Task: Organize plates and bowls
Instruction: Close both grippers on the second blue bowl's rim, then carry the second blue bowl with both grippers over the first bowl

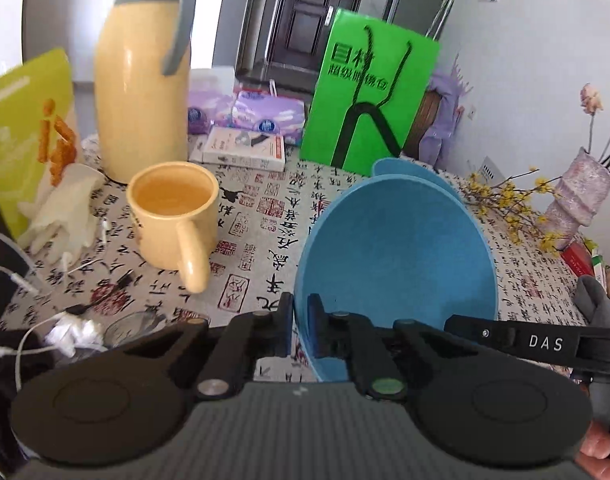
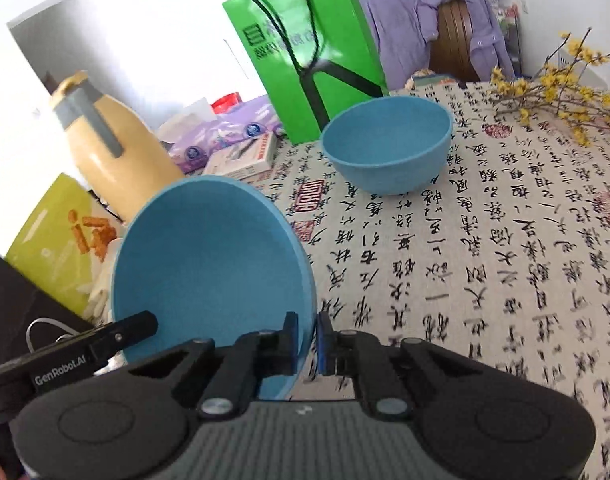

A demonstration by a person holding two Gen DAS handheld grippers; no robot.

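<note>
Table under a calligraphy-print cloth point(image 2: 485, 280), with a green paper bag point(image 2: 305, 60) standing at the back, a yellow thermos jug point(image 1: 141, 80) to the left and a yellow mug point(image 1: 173, 216) in front of the jug. One blue bowl point(image 2: 209, 256) is tilted, held off the cloth; a second blue bowl point(image 2: 385, 144) sits upright on the cloth near the bag. Left gripper point(image 1: 300, 326) is clamped on the tilted bowl's rim on one side, right gripper point(image 2: 307, 340) is clamped on the opposite side.

Tablecloth point(image 2: 485, 264) free on right; mug point(image 1: 173, 216), flask point(image 1: 141, 80), bag point(image 1: 369, 96) block left/rear.
</note>
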